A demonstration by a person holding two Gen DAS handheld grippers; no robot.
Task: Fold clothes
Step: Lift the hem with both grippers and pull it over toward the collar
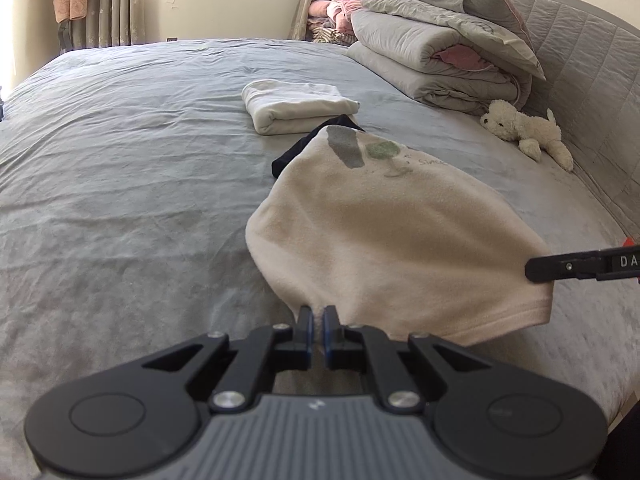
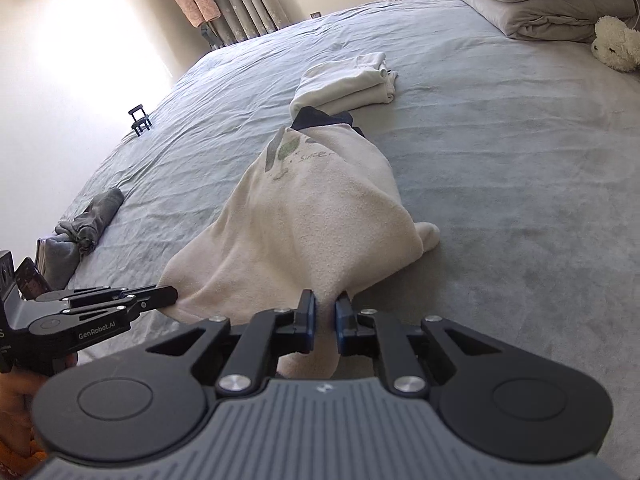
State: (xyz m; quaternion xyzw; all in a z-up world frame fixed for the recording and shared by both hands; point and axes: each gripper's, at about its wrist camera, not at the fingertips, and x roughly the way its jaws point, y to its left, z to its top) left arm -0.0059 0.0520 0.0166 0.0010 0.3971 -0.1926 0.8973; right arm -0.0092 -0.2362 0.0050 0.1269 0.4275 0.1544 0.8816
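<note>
Closest to the lens, the left tool [image 1: 318, 322] has its blue pads pressed almost together on the near hem of a cream fleece top [image 1: 392, 232], a thin ridge of cloth pinched between them. Off to that tool's right, the right tool [image 2: 325, 311] grips the same hem at its other corner, jaws nearly closed around a thicker bunch of fleece. Between the two, the near edge is held up off the bed [image 1: 120, 160] and the top slopes away ahead of both tools, printed side up, its far end resting on the sheet. Something dark, a navy garment [image 1: 296, 152] or the top's own collar, I cannot tell which, pokes out from under that far end. Just beyond it lies a folded white garment [image 1: 296, 106], which looks finished. Far to the left of the right tool sit rolled grey clothes [image 2: 90, 216]; whether they are done is unclear. By my reading, one piece is folded and the cream top is mid-fold, with the hem probably to be carried forward.
</note>
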